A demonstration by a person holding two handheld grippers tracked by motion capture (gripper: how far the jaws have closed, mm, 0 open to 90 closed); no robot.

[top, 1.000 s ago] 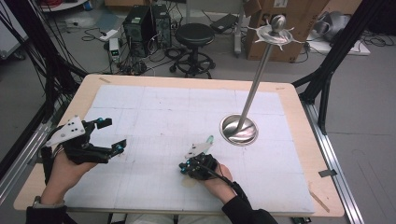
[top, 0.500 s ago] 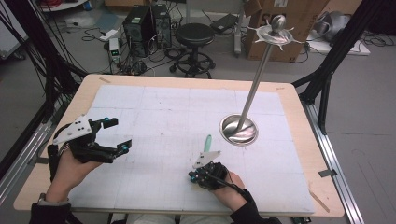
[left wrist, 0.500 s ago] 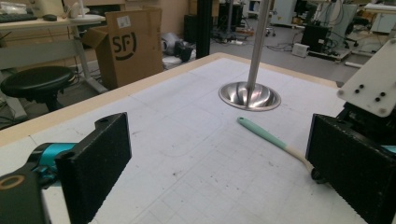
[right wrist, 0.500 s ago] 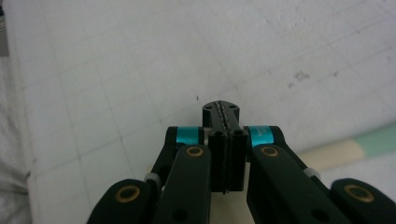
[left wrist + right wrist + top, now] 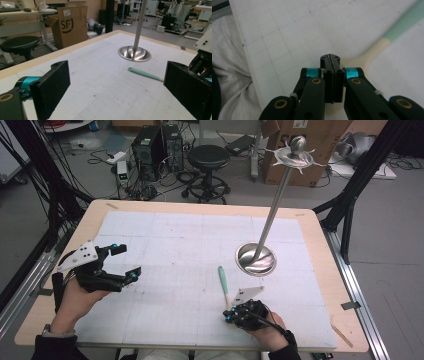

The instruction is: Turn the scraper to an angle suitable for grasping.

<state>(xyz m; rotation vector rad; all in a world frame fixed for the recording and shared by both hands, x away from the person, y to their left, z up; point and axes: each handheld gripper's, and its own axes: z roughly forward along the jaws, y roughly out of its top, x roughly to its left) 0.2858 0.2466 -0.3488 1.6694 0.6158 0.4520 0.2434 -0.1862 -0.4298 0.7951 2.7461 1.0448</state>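
**Bench status: spatula at near-right edge**

The table [image 5: 320, 227] is carrying a white gridded mat [image 5: 165, 250]. A steel stand [image 5: 256, 258] is sitting on the mat's right half, its pole leaning up toward the far right. The left gripper [image 5: 122, 261] is hovering above the mat's left side, jaws spread wide and holding nothing. The right gripper [image 5: 231, 316] is resting near the front edge, jaws pressed together on the cream end of the spatula [image 5: 223, 282], whose green handle is pointing away toward the stand.
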